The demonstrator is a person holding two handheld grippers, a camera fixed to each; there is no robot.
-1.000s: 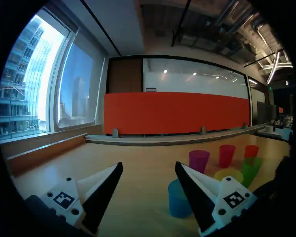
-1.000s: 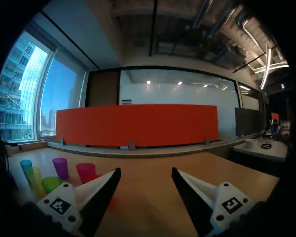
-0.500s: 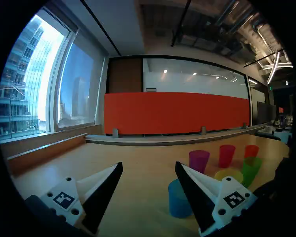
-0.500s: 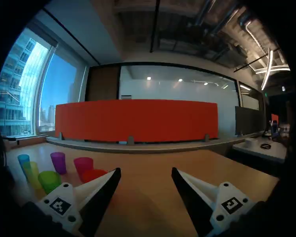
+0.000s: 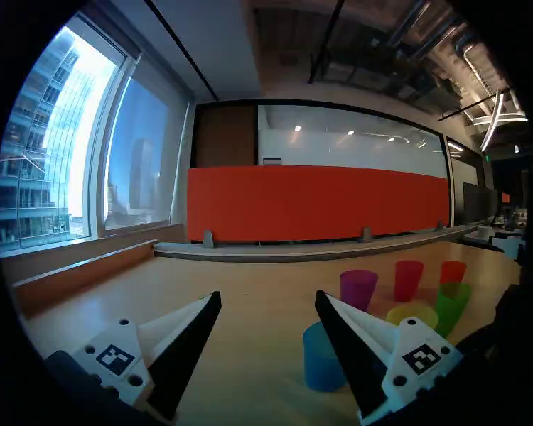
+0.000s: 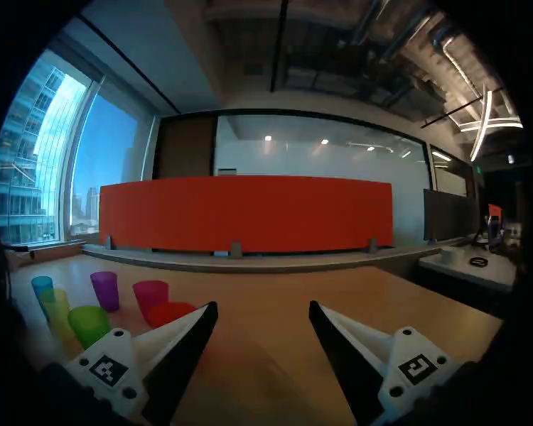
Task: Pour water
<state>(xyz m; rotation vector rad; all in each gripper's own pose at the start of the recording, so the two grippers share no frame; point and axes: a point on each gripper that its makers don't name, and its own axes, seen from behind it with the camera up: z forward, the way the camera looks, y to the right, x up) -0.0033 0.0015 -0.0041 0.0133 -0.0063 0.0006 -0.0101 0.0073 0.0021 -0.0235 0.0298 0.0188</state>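
Several coloured plastic cups stand in a cluster on the wooden table point(image 5: 252, 312). In the left gripper view a blue cup point(image 5: 320, 358) sits just beside the right finger, with purple point(image 5: 357, 287), pink point(image 5: 408, 278), red point(image 5: 452, 272), green point(image 5: 451, 305) and yellow point(image 5: 411, 314) cups behind it. My left gripper point(image 5: 266, 316) is open and holds nothing. In the right gripper view the same cups lie low at the left: blue point(image 6: 42, 285), purple point(image 6: 106, 290), pink point(image 6: 150, 297), green point(image 6: 89, 323), red point(image 6: 170, 312). My right gripper point(image 6: 263, 316) is open and holds nothing.
An orange divider panel point(image 5: 316, 202) runs along the table's far edge. Tall windows point(image 5: 53, 163) stand at the left. A second desk point(image 6: 472, 266) with small objects is at the right in the right gripper view. Bare tabletop point(image 6: 281, 305) stretches ahead of both grippers.
The right gripper view has tipped slightly, so the divider and cups sit a little higher and the red cup shows more. The left gripper has not moved.
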